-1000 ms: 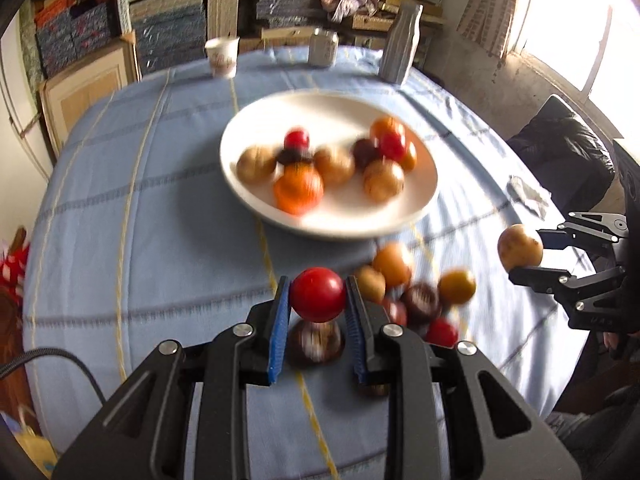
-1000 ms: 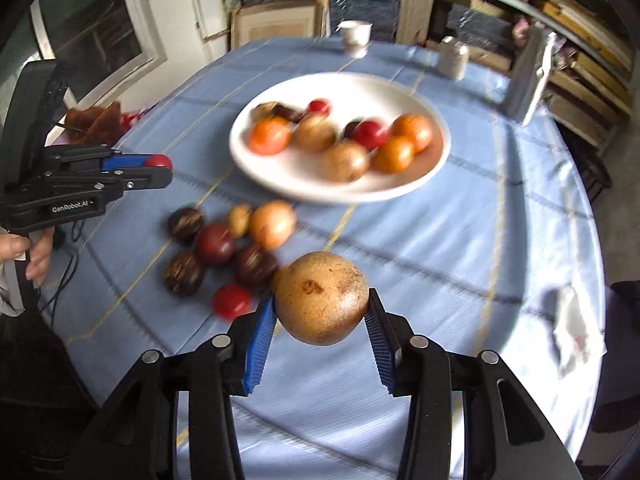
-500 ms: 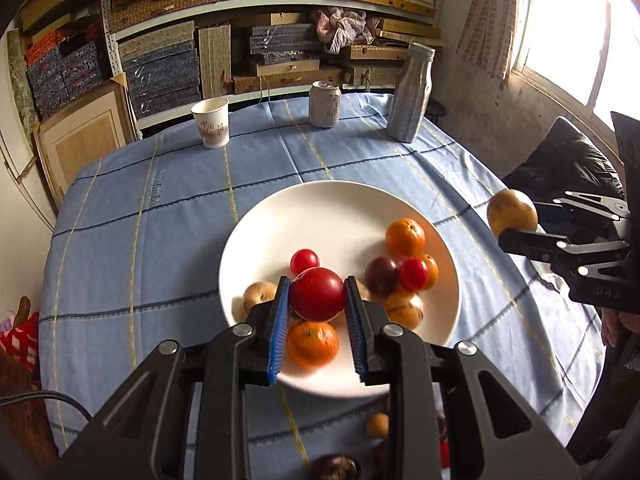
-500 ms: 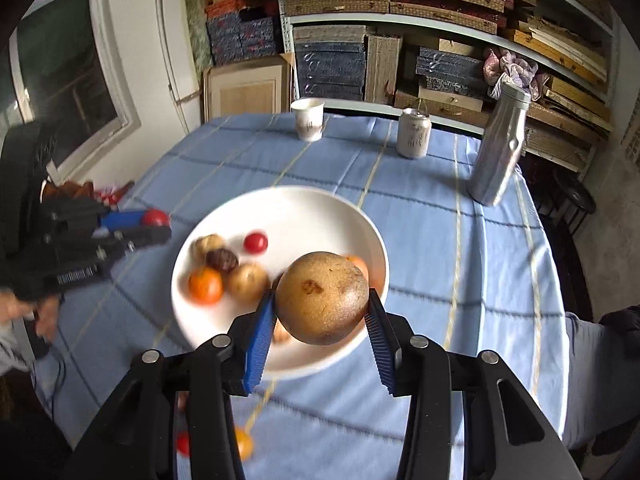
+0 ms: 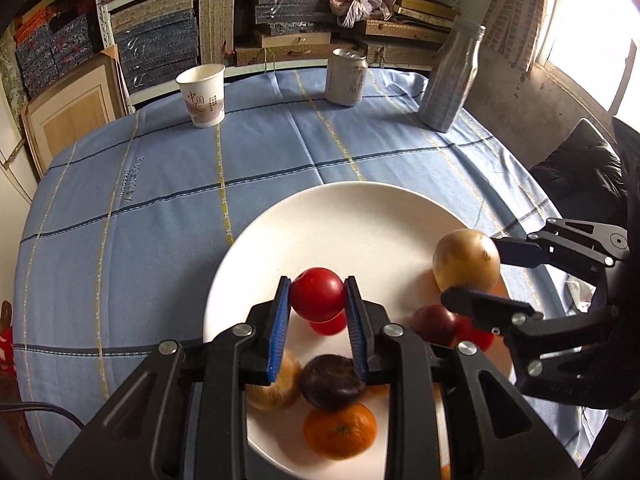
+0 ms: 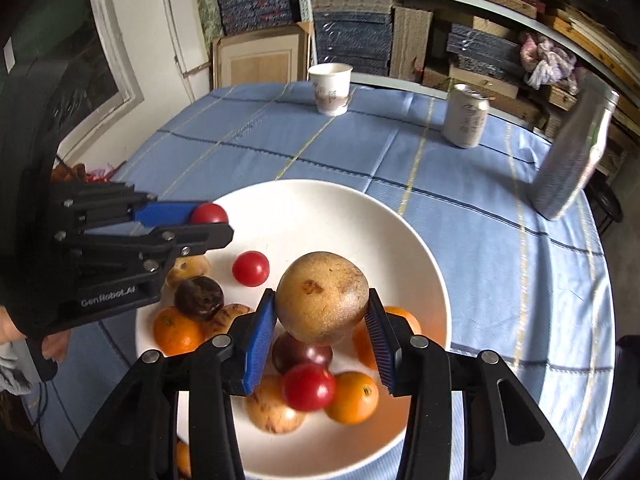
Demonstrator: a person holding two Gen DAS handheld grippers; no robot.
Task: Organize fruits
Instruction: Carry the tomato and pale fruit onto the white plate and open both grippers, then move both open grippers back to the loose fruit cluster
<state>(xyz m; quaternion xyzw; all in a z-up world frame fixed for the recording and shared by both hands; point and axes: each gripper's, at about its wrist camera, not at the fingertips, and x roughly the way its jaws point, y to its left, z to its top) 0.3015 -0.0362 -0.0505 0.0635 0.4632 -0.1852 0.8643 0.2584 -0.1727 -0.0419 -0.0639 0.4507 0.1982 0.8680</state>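
A white plate [image 5: 360, 216] [image 6: 320, 208] on the blue tablecloth holds several fruits: oranges, red tomatoes, dark round fruits and tan ones. My left gripper [image 5: 318, 296] is shut on a red tomato [image 5: 317, 293] and holds it above the plate's near left part; it also shows in the right wrist view [image 6: 208, 224]. My right gripper [image 6: 322, 312] is shut on a tan round fruit [image 6: 322, 303] above the plate's right part; it shows in the left wrist view [image 5: 468, 276] with the fruit [image 5: 466, 266].
A paper cup [image 5: 201, 95], a drink can [image 5: 346, 77] and a silver bottle [image 5: 450, 76] stand at the table's far side. Shelves of boxes rise behind the table. A dark chair [image 5: 576, 176] stands at the right.
Both grippers moved forward and down over the plate with their fruits still held. The loose fruits on the cloth near the table's front have dropped out of view.
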